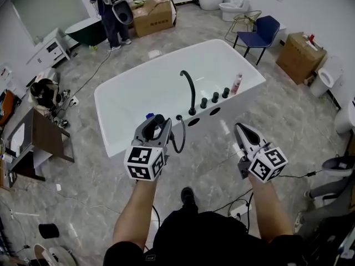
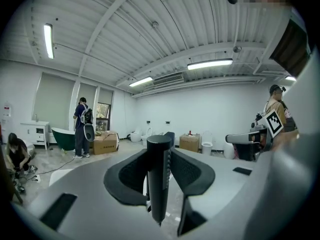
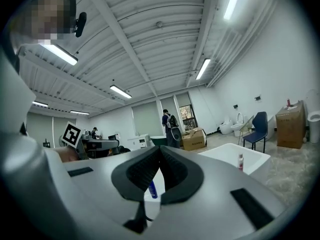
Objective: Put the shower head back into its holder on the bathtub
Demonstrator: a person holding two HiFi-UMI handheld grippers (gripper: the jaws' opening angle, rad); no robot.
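Head view: the left gripper (image 1: 157, 124) hangs just beside the white bathtub's (image 1: 111, 123) near rim, a black hose (image 1: 182, 140) curling from it; left gripper view: its jaws clamp the slim, matte-black cylindrical shower head (image 2: 159, 176) upright; right gripper view: the right gripper (image 3: 160, 151) is closed, empty.

The left hand-held gripper (image 2: 159, 151) clamps the upright dark shower head (image 2: 159, 189).

**Quick tally**

2 tools: left tool (image 1: 157, 121), right tool (image 1: 239, 127). 1 shower head (image 2: 159, 174). 2 tubs: white bathtub (image 1: 150, 87), green tub (image 1: 83, 29). 3 knobs (image 1: 214, 97), 1 spout (image 1: 190, 87). 2 cardboard boxes (image 1: 155, 16), 1 blue chair (image 1: 260, 32). 2 other ppl: standing person (image 1: 111, 15), crouching person (image 1: 44, 93).
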